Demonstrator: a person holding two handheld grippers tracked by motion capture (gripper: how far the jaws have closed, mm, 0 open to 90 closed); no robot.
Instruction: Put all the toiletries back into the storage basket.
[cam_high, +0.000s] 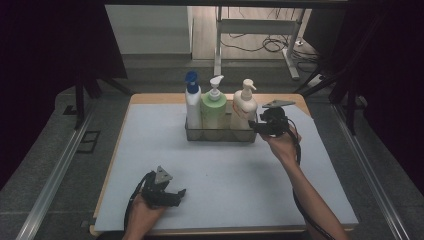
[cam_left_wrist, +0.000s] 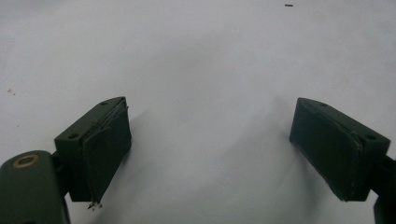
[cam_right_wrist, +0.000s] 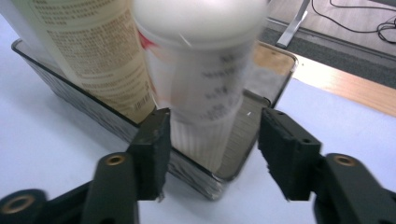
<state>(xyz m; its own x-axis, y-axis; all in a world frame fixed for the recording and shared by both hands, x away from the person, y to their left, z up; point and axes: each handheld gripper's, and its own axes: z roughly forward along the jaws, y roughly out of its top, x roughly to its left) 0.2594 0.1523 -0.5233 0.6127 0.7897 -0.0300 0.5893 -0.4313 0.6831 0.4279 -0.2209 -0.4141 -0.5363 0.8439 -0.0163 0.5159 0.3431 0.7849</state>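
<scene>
1. White plastic is what you are reaching for: the cream-white pump bottle with a printed label (cam_high: 244, 106) is standing upright at the right end of the clear rectangular plastic caddy (cam_high: 220, 135), near the far edge of the pale blue mat (cam_high: 225, 175) covering the worktop.
2. Your right claw (cam_high: 254, 126) is hovering at that end of the caddy with its jaws wide, one on each side of the bottle's lower body (cam_right_wrist: 205, 107), gripping nothing.
3. Your left claw (cam_high: 179, 192) is resting low at the near edge of the mat, jaws spread wide over bare mat (cam_left_wrist: 205, 70) and carrying nothing.
4. Judging by its smooth, glossy wall, the bottle is likely slippery and, if full, fairly heavy and top-steady; the thin pump neck looks like the weak spot.
5. You are better off taking hold around the round body above the caddy rim, squarely across the label, and lifting straight up.
6. The pale green pump bottle (cam_high: 213, 107) and the white bottle with a blue cap (cam_high: 193, 102) are standing close beside it, so tilting risks knocking them.
</scene>
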